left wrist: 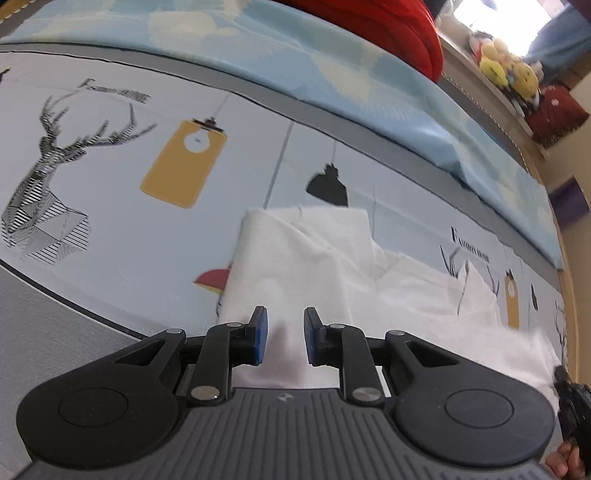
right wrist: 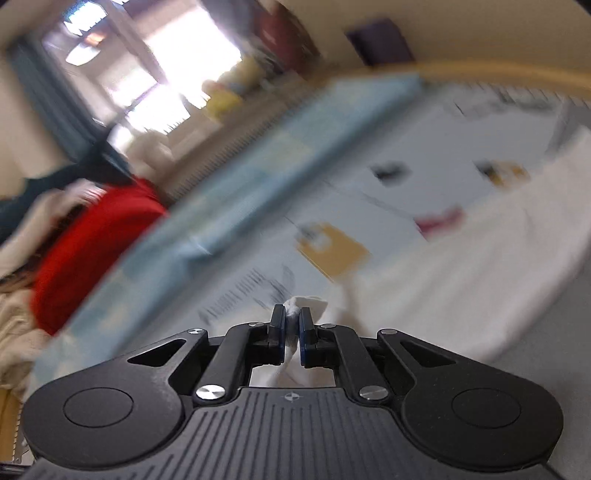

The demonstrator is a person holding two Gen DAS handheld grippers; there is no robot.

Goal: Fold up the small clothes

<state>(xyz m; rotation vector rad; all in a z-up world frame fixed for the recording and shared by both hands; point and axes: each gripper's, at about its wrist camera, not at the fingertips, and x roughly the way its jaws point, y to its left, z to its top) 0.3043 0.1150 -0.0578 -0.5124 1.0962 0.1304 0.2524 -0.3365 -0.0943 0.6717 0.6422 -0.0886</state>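
Note:
A white garment (left wrist: pixel 306 258) lies on the printed bed sheet (left wrist: pixel 110 184), partly folded, stretching to the right. My left gripper (left wrist: pixel 285 338) is open just above its near edge, with white cloth showing between the blue pads; nothing is pinched. My right gripper (right wrist: pixel 291 328) is shut on a bunched corner of the white garment (right wrist: pixel 461 266), which trails off to the right in a blurred view. The right gripper also shows at the left wrist view's lower right edge (left wrist: pixel 570 402).
A light blue blanket (left wrist: pixel 332 66) lies along the far side of the bed, with a red cushion (left wrist: pixel 388 33) behind it. Plush toys (left wrist: pixel 509 70) sit on a shelf at the back right. A wooden bed rim (left wrist: pixel 574 295) runs along the right.

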